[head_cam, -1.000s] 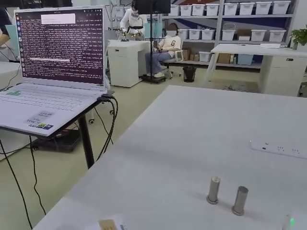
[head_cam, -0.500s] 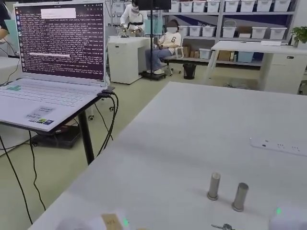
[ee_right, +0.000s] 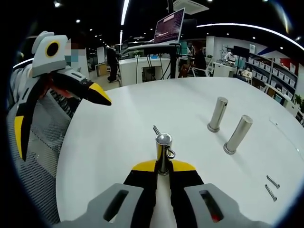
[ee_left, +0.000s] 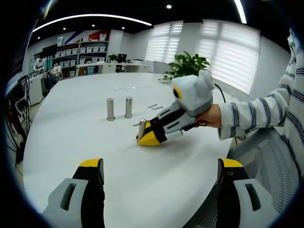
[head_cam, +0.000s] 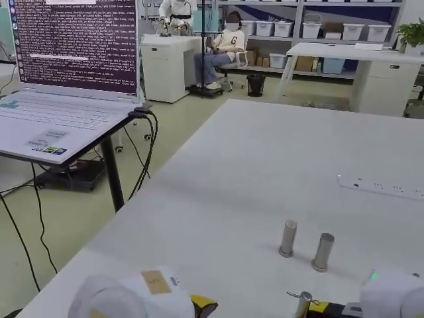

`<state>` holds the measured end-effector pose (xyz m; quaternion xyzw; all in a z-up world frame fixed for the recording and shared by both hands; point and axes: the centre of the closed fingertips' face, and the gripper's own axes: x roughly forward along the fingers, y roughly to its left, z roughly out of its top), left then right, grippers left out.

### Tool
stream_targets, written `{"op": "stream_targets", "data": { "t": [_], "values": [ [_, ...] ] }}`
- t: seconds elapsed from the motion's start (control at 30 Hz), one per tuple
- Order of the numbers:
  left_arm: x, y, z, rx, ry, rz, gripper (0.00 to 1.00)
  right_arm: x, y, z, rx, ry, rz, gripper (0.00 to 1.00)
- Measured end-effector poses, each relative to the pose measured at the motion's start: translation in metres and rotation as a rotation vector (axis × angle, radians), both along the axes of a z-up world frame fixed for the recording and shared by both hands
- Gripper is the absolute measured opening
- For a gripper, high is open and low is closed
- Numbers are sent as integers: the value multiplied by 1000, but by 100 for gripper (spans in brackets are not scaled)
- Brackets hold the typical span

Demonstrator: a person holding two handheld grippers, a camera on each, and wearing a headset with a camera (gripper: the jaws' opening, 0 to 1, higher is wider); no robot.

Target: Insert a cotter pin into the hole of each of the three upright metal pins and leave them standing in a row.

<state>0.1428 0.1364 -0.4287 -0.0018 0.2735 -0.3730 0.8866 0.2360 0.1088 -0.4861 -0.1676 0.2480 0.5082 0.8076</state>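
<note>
Two bare metal pins (head_cam: 287, 238) (head_cam: 323, 252) stand upright side by side on the white table (head_cam: 265, 172). A third pin (ee_right: 164, 145) stands in front of them with a cotter pin (ee_right: 169, 153) through its hole. My right gripper (ee_right: 163, 167) is shut on this pin's lower part; in the head view the pin (head_cam: 303, 303) is at the bottom edge. My left gripper (ee_left: 159, 166) hovers open over bare table, well short of the pins, with nothing between its jaws. Two loose cotter pins (ee_right: 270, 186) lie flat to the right of the row.
A white power strip (head_cam: 381, 187) lies on the table's far right. To the left, off the table, an open laptop (head_cam: 66, 86) sits on a stand with cables hanging. People sit at desks far behind. A striped sleeve (ee_left: 266, 114) holds the right gripper.
The head camera has tilted down, so both grippers and the third pin now show at the bottom of its view. The two bare pins have not moved on the table.
</note>
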Motion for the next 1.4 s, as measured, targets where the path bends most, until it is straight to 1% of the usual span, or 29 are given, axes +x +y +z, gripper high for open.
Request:
{"op": "stream_targets", "data": {
  "t": [0.13,0.2,0.27,0.33,0.4,0.43,0.57,0.63,0.7,0.73,0.77,0.83,0.87,0.93,1.03,1.07,1.1,1.23,1.3,1.33,1.37,1.4],
  "values": [
    [0,-1,0,-2,0,-3,99,0,0,0,6,-5,-3,4],
    [0,-1,0,-3,0,-4,99,1,0,0,13,3,-16,5],
    [0,-1,0,-3,-1,-3,99,3,-1,1,7,-5,-28,9],
    [0,0,1,-3,-2,-1,99,2,-2,4,12,-3,-23,16],
    [1,0,2,-3,-10,3,99,-1,1,12,67,13,-17,24],
    [2,1,2,-4,-13,9,99,-3,1,15,87,33,-18,27],
    [5,2,4,-4,-25,17,99,-5,-4,25,106,40,-20,39],
    [5,3,4,-5,-14,20,99,-8,-7,32,116,40,-27,44],
    [5,4,4,-3,-15,18,99,-10,-12,39,129,44,-39,50],
    [6,5,3,1,-8,24,99,-12,-15,43,136,41,-44,53],
    [6,5,3,1,-4,26,99,-12,-16,44,136,39,-45,55],
    [6,6,1,-5,15,29,99,-15,-22,50,142,25,-51,59],
    [6,6,1,-21,30,32,99,-17,-24,55,158,19,-54,61],
    [7,6,3,-39,29,35,99,-22,-29,60,173,22,-60,67],
    [8,6,5,-48,26,40,99,-27,-38,66,175,13,-74,77],
    [9,6,5,-49,26,41,99,-28,-40,67,177,17,-83,79],
    [10,6,5,-49,26,42,99,-30,-45,67,181,40,-107,81],
    [14,4,4,-48,33,36,99,-37,-59,68,179,58,-145,87],
    [16,2,5,-48,33,27,99,-42,-66,66,179,79,-166,89],
    [17,0,6,-54,27,18,99,-44,-68,64,181,94,-183,90],
    [18,-1,7,-57,13,8,98,-46,-72,63,192,108,-205,91],
    [20,-3,9,-57,-1,0,97,-46,-74,63,206,113,-222,92]
  ]
}}
